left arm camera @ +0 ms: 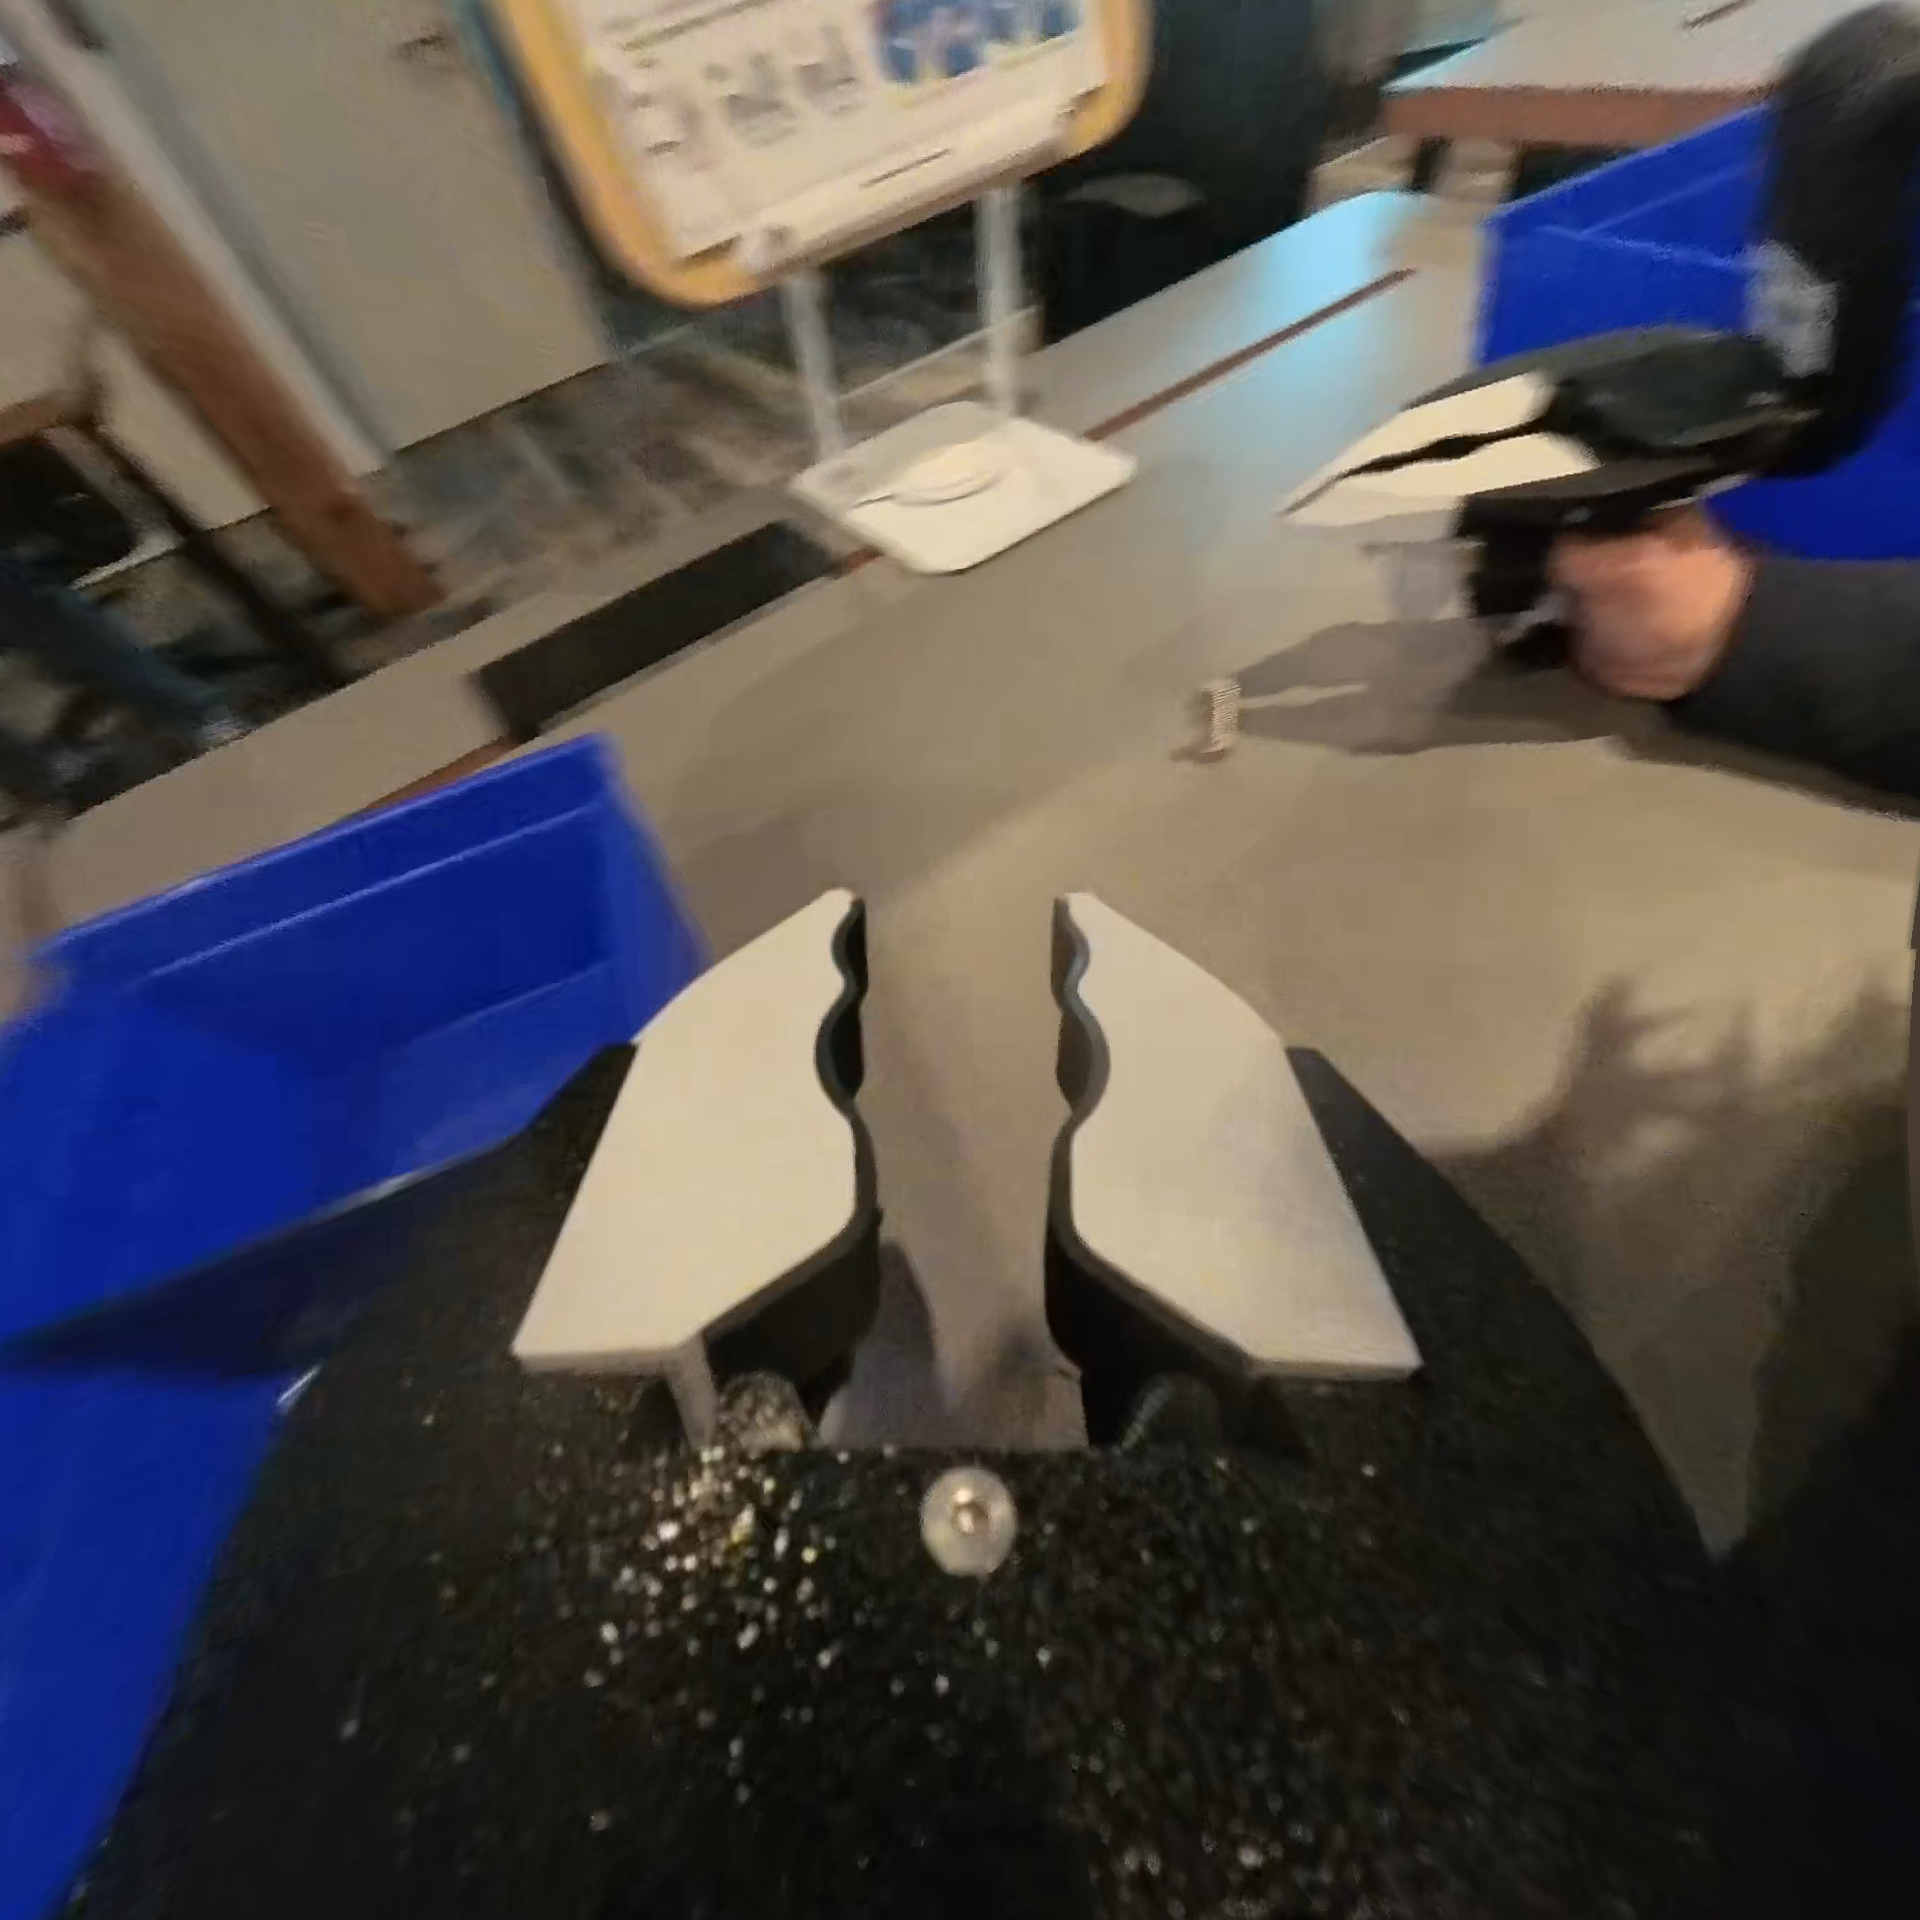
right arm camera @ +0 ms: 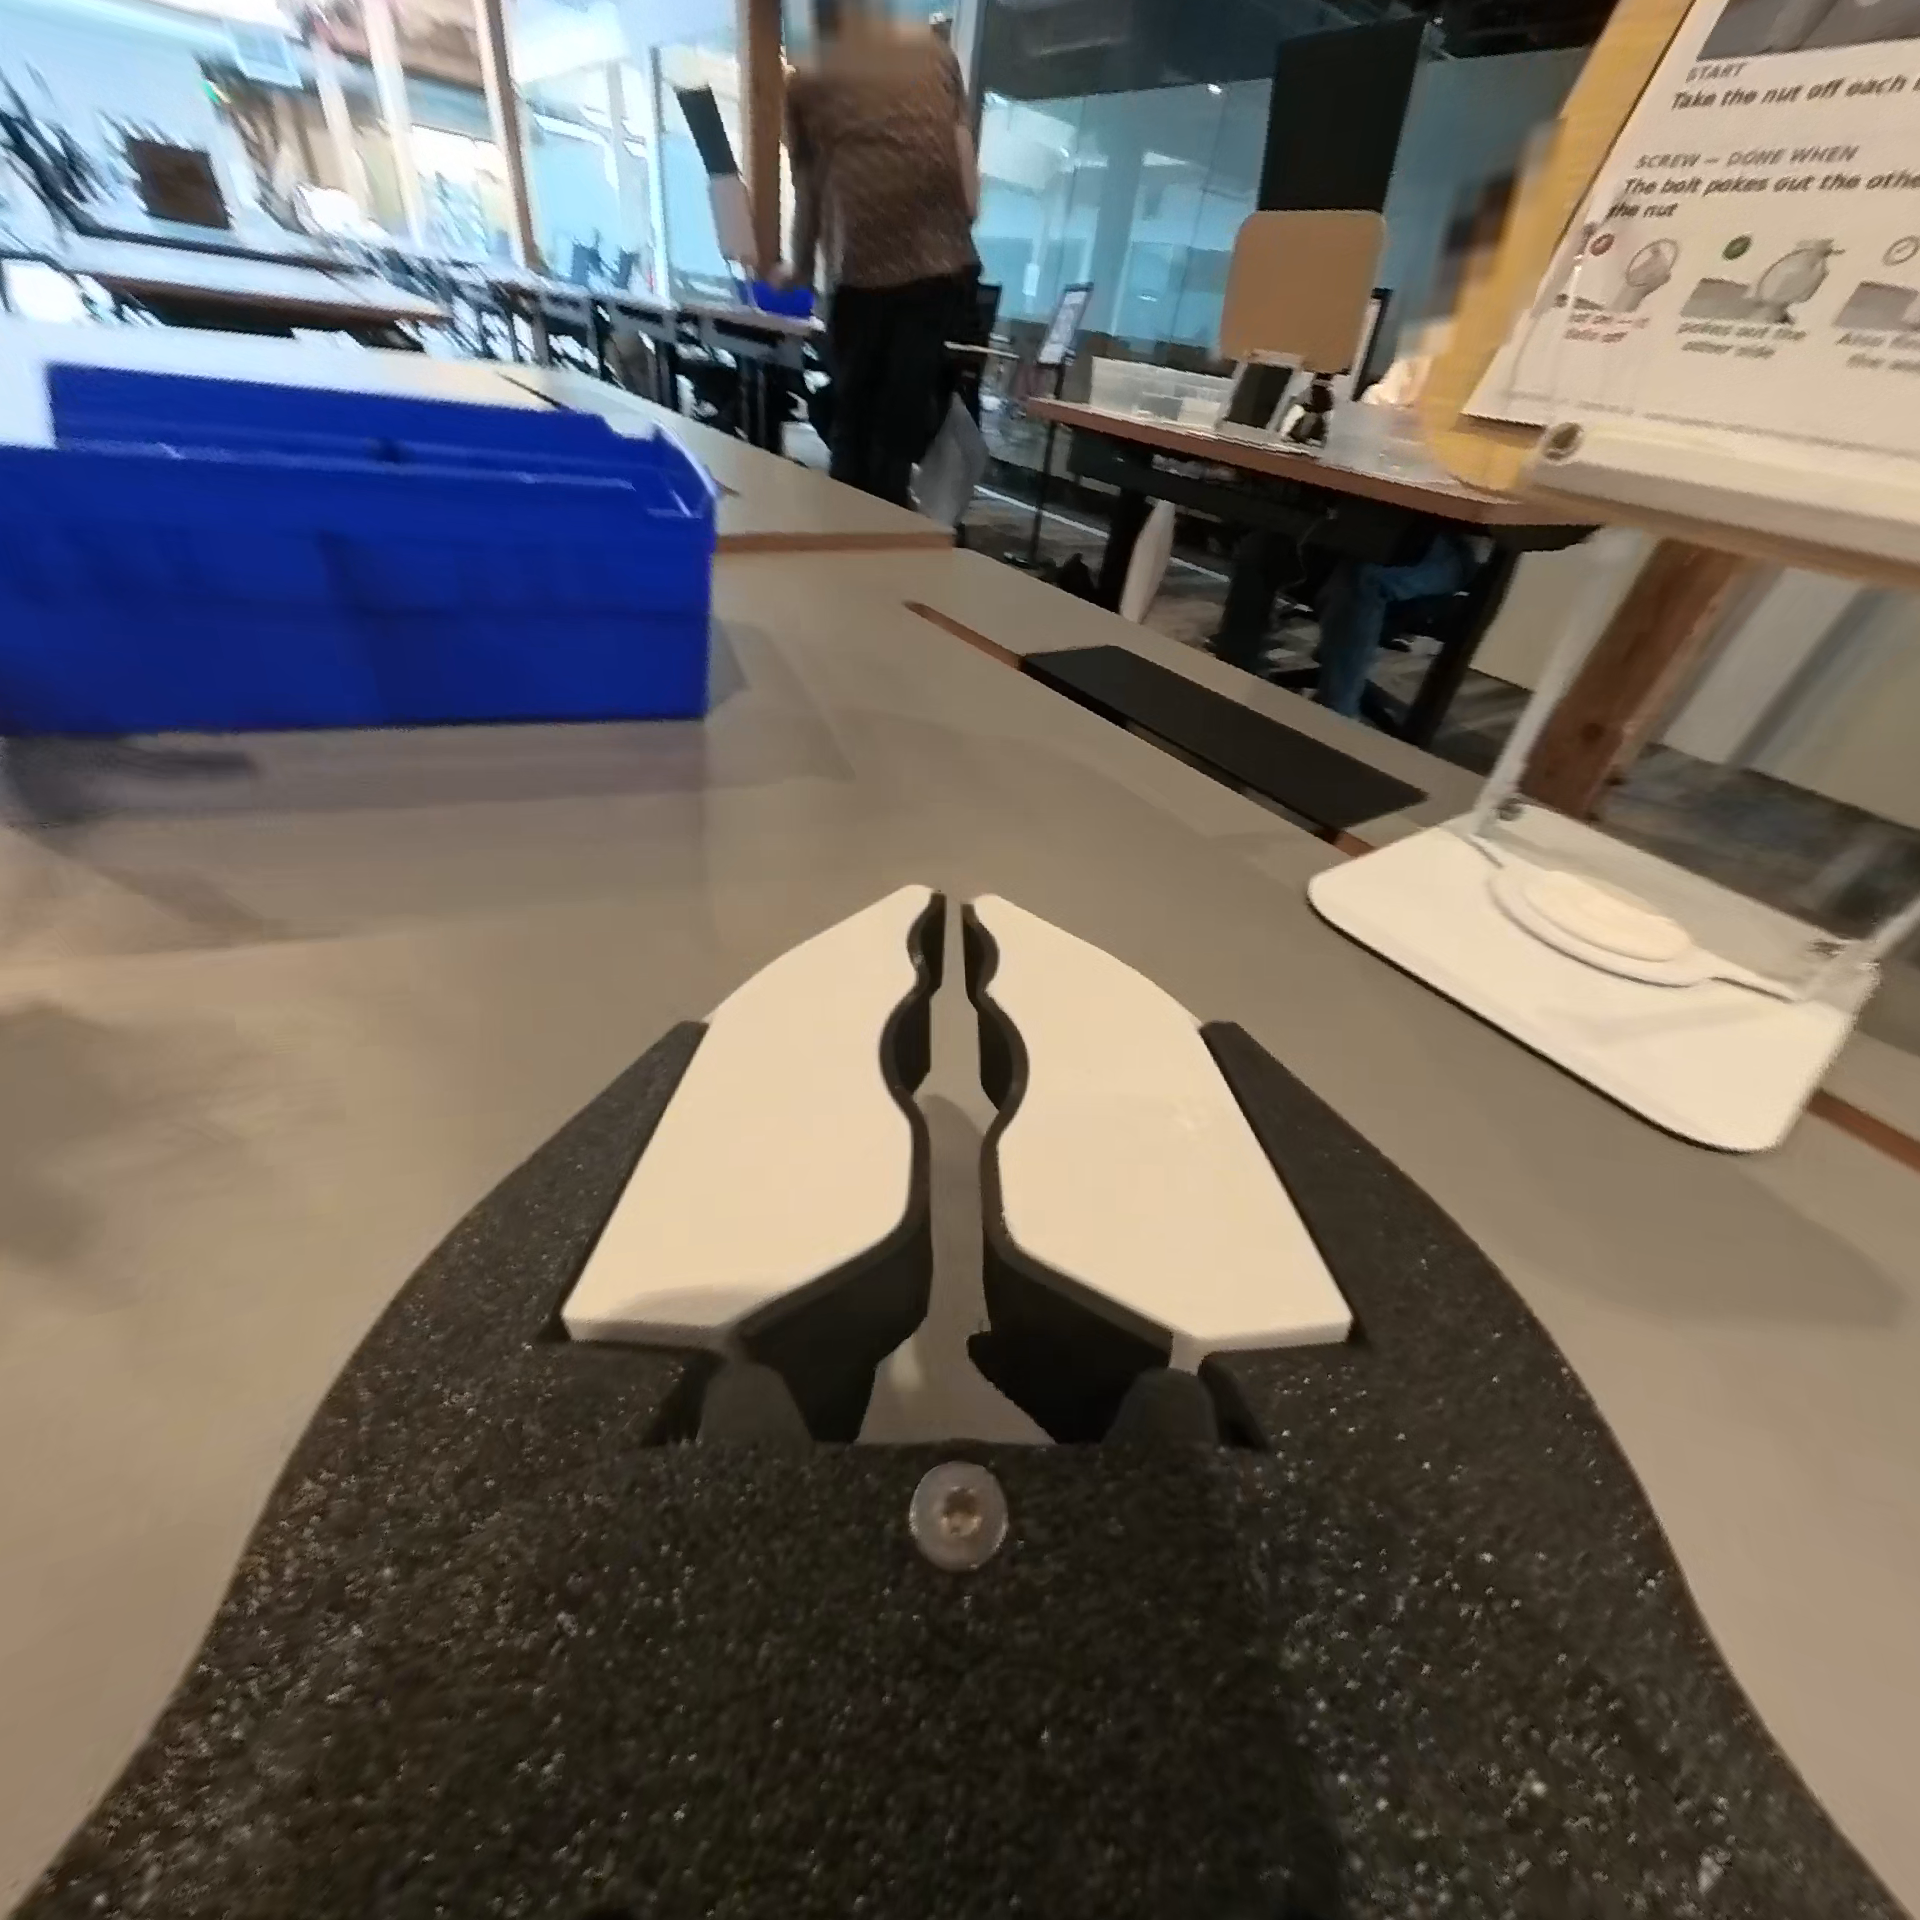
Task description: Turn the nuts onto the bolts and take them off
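Left tongs (left arm camera: 961,925) gape empty above the grey tabletop (left arm camera: 1039,727); right tongs (right arm camera: 954,906), hand-held (left arm camera: 1642,623), nearly closed, empty. Blue plastic bin (left arm camera: 312,1039) at left edge, contents hidden.

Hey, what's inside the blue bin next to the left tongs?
From the left wrist view, only the blue bin's inner walls and a ledge show. Its near wall hides the floor, so no nuts or bolts can be confirmed. One bolt stands outside on the table.

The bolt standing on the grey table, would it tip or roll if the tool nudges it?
The bolt looks small, metallic and threaded, apparently standing on end, so a sideways nudge would probably tip it. Once down, it would likely roll on the smooth table. It is blurred, so this is uncertain.
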`<state>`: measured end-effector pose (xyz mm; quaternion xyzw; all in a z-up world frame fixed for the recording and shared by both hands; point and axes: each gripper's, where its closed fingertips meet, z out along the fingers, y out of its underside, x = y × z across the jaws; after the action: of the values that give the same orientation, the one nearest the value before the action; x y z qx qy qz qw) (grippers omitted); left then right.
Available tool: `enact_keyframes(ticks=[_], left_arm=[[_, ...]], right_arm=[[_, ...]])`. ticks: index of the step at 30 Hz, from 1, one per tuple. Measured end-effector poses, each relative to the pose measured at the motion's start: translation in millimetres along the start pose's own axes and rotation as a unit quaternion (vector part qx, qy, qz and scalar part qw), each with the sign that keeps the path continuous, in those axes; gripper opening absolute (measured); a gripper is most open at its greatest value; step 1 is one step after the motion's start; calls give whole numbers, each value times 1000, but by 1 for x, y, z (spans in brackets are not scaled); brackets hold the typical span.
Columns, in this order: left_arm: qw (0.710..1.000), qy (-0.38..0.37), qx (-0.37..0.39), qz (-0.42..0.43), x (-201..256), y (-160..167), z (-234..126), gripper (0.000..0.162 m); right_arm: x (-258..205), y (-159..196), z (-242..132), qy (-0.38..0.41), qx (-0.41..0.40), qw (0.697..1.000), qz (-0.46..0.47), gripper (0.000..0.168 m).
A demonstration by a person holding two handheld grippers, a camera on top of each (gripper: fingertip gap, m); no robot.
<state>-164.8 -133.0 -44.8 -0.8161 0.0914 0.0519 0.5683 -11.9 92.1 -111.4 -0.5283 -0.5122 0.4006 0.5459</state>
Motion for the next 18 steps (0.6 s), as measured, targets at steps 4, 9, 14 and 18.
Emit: enact_keyframes(ticks=[4,9,14,18], left_arm=[[988,-136,-64,-22,-85,42,-46,30],[971,-145,-176,-73,-141,104,-47,27],[957,-93,-259,-96,-159,141,-19,26],[941,-99,-308,-101,-174,161,1,26]], right_arm=[[2,6,5,25,-24,999,-35,3],[6,14,10,54,-54,994,-75,2],[12,17,9,79,-67,991,-86,2],[18,18,8,93,-70,990,-81,2]])
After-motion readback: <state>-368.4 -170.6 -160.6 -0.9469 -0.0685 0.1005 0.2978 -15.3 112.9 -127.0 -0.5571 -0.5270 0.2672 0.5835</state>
